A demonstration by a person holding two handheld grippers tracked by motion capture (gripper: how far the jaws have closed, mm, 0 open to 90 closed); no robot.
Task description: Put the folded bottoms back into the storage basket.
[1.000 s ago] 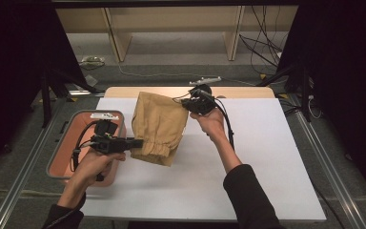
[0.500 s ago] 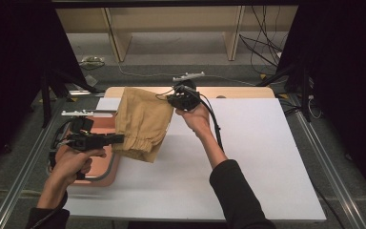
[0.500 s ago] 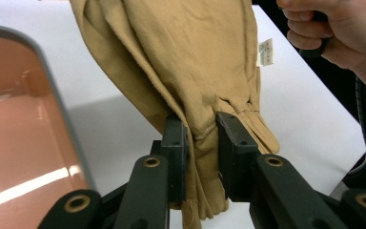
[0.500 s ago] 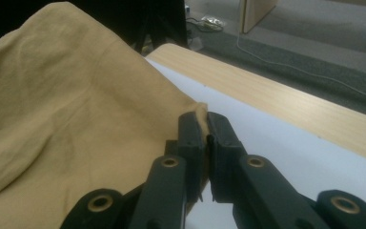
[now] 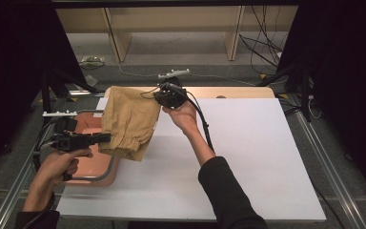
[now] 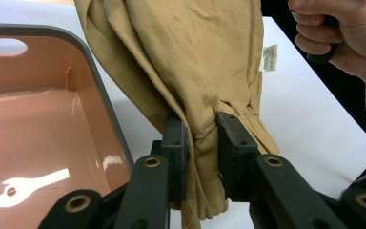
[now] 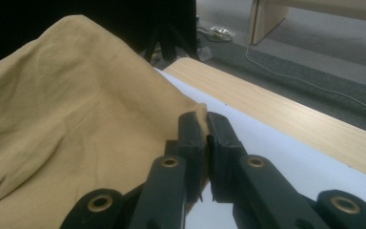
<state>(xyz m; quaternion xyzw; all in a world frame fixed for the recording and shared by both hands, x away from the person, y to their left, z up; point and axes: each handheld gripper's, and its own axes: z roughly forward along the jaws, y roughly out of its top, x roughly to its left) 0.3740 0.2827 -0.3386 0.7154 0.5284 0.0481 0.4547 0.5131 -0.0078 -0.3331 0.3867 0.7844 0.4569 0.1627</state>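
A tan folded garment (image 5: 128,121) with a gathered cuff hangs in the air between both grippers, over the table's left edge and the bin's right rim. My left gripper (image 5: 106,138) is shut on its lower gathered edge (image 6: 201,129), clamped between the two black jaws. My right gripper (image 5: 158,98) is shut on the garment's top right corner (image 7: 204,114), with tan cloth (image 7: 66,114) spreading to the left of the jaws. A white care label (image 6: 269,51) shows on the cloth's right side.
A salmon plastic bin (image 5: 93,176) with a grey rim stands off the table's left side; its inside (image 6: 38,138) is bare. The white table top (image 5: 248,152) stretches to the right. A wooden strip (image 7: 286,109) runs along the far edge. Cables trail from both grippers.
Both grippers have carried the garment leftward, from over the table toward the bin. It now hangs partly above the bin's right rim.
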